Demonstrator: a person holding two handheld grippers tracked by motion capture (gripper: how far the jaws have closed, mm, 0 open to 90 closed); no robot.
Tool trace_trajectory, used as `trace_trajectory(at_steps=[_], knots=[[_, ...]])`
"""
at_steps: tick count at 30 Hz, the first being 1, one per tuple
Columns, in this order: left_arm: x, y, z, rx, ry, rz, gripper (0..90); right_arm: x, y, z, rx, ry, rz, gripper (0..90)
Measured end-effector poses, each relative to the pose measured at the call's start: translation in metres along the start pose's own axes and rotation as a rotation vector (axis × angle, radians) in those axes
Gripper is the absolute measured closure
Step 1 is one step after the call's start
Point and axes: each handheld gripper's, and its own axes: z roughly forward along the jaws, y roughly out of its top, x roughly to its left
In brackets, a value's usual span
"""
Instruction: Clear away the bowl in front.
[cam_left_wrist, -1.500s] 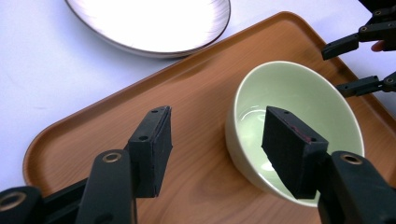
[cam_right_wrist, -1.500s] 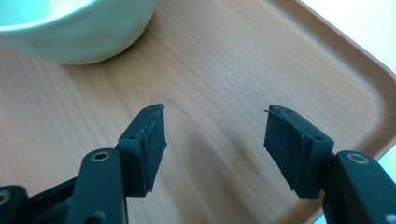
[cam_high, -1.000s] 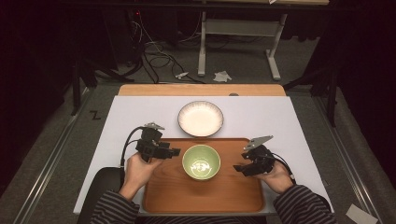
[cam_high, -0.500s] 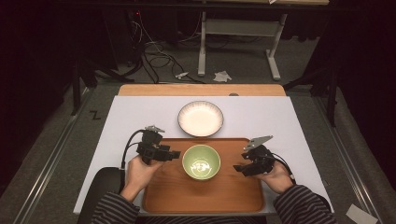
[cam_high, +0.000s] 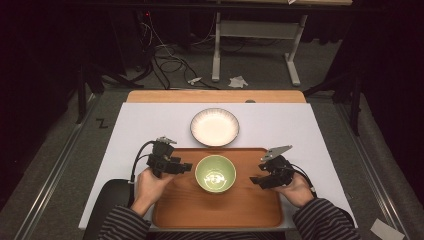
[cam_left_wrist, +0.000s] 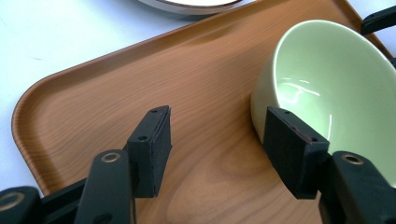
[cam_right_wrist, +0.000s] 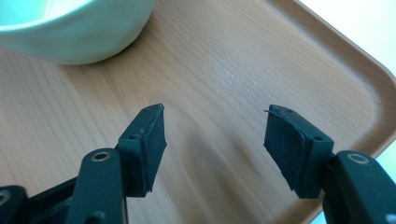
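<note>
Bowl, the pale green one, sits on the wooden tray a little behind its middle, between my two grippers. In the left gripper view its far rim runs off the right edge and one jaw covers its lower side, so I cannot tell whether that pad touches the wall or stands just beside it. In the right gripper view I see its underside at the top left, the rest cut off.

Going left to right in the high view: my left gripper hangs over the tray's left part, jaws parted with bare wood between them, pointing at the bowl. Behind the tray, on the white table, stands a white plate with a dark rim, close to the tray's back edge; from the left gripper it is a mere sliver at the top. My right gripper is over the tray's right part, jaws spread and holding nothing, apart from the bowl.

Against the frame a second ago, I see no change: both hands, bowl and plate sit where they were.
</note>
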Motion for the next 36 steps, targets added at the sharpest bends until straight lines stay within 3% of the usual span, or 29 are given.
trace_trajectory(at_steps=[19, 28, 36], knots=[[0.005, -0.005, 0.008, 0.017, 0.034, 0.025, 41.0, 0.000, 0.000, 0.000, 0.002, 0.001, -0.004, 40.1], [0.008, -0.009, 0.013, 0.030, 0.069, 0.066, 40.8, 0.000, 0.000, 0.000, -0.001, 0.003, -0.008, 40.1], [0.010, -0.011, 0.016, 0.042, 0.077, 0.065, 40.8, 0.000, 0.000, 0.000, 0.000, 0.004, -0.007, 40.1]])
